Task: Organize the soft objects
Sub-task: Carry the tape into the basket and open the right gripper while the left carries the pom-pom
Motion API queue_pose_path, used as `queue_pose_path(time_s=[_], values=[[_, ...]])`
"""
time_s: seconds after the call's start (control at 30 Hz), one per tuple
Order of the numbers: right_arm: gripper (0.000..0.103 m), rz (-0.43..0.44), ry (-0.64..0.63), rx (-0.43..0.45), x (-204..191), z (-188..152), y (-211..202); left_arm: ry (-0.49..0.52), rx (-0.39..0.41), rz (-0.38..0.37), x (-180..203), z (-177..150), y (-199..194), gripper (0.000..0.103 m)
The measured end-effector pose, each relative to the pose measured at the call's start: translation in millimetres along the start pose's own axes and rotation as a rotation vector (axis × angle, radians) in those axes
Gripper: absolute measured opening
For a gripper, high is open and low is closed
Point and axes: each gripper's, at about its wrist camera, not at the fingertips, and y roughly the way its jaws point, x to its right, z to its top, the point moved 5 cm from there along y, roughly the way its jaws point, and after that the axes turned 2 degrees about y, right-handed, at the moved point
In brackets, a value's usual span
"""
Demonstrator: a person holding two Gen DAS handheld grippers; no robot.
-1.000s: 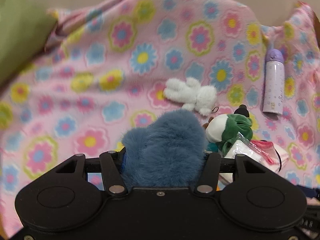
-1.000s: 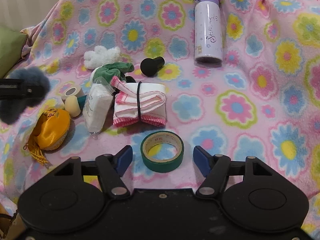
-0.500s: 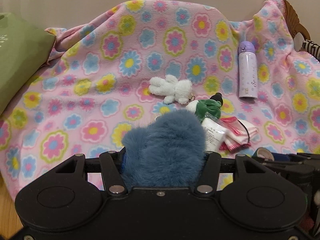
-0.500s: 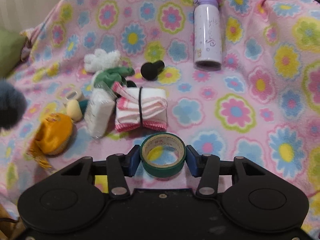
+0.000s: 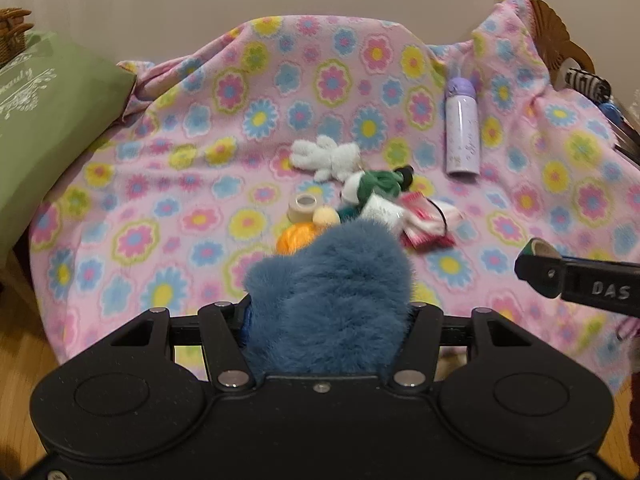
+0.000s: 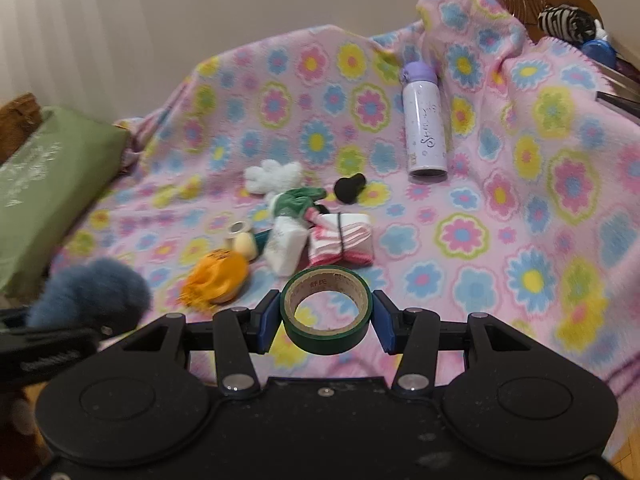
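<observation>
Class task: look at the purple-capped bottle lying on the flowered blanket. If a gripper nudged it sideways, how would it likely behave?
The bottle is a smooth cylinder lying on its side, so it would probably roll rather than slide. The blanket looks soft and rumpled, which may slow it. Its glossy, hard-looking shell suggests it stays stiff and could slip between fingers.

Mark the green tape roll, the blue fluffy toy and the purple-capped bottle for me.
green tape roll (image 6: pixel 326 338): right wrist view, front outer wall.
blue fluffy toy (image 5: pixel 332 292): left wrist view, middle of its fur.
purple-capped bottle (image 6: pixel 425 128): right wrist view, middle of its white body.
</observation>
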Motion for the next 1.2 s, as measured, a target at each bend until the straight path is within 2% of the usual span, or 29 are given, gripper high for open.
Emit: queue_pose_path(time_s=[0.2,0.47,0.67,0.83,1.2], values=[[0.048,0.038,-0.028,-0.002,-11.2,-29.3,-45.0,-0.012,-0.006,0.010,9.1,-26.3,-27.0,0.053],[0.048,0.066,-0.017,-0.038,-15.2,-69.6,-80.5,-0.012,0.007,0.032,21.7,-51.8,-56.6,0.054],[0.048,0.070,0.001,-0.046,-15.2,-84.0,-97.9,-0.024,-0.001,0.039,25.0,-65.7,-67.3,0.054],[0.048,0.037,0.003,-0.045,-15.7,-85.1,-102.1,-0.049,-0.037,0.039,25.3,-71.3,-59.1,0.055],[0.048,0.028,-0.021,-0.127,-19.5,-95.4,-93.7,-0.100,-0.101,0.040,17.3,-86.4,-49.2,0.055]])
